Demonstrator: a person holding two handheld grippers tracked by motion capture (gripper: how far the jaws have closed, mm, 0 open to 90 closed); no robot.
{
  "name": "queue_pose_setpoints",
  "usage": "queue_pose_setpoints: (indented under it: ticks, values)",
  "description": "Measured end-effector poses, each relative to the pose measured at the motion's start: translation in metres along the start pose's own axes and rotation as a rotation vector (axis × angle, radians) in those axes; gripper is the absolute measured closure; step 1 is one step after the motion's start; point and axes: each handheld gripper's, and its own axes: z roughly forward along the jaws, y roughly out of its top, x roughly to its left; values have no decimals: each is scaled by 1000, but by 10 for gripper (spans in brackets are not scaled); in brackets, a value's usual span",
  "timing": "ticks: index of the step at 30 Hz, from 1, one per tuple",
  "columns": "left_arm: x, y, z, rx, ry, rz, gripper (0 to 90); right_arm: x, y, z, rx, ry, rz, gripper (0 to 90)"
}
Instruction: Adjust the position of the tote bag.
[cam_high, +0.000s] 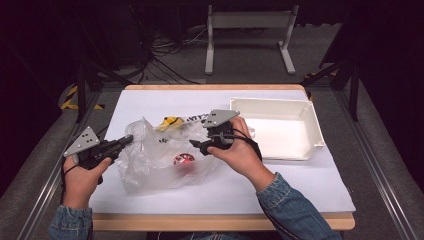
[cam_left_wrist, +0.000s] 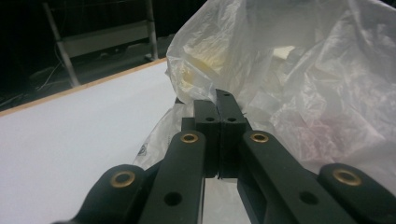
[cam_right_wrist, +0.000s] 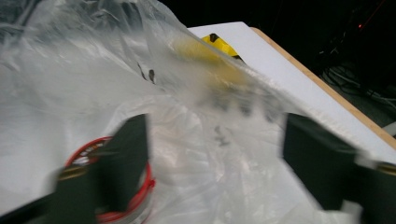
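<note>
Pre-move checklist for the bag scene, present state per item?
1. Left tongs shut on the plastic bag edge: ok, jaws closed with film pinched between them.
2. Right tongs open: ok, jaws wide apart, behind the film.
3. Red-rimmed round item inside bag: ok, seen through film.
4. Yellow item at bag's far side: inside or outside, cannot tell.
5. White bin free of objects: ok.
6. Right tongs gripping anything: not ok, nothing pinched.
</note>
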Motion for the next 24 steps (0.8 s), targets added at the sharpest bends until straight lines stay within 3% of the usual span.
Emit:
queue_pose_setpoints:
  ticks: [4,8,10,14,19,24]
  values:
    - [8,-7,1,18,20,-25,895,-10,-12,7,-29,22,-5,29]
    - [14,-16,5,55,29,-48,895,-13,-26,13,27,63,7,27]
    - [17,-20,9,81,28,-60,895,-10,-31,15,42,80,37,17]
    - [20,-26,12,123,27,-73,894,-4,-42,20,18,76,120,0]
    - [26,-35,16,170,32,-92,894,6,-54,22,29,139,125,0]
    - [31,-46,20,221,35,-118,894,11,-64,22,48,170,107,0]
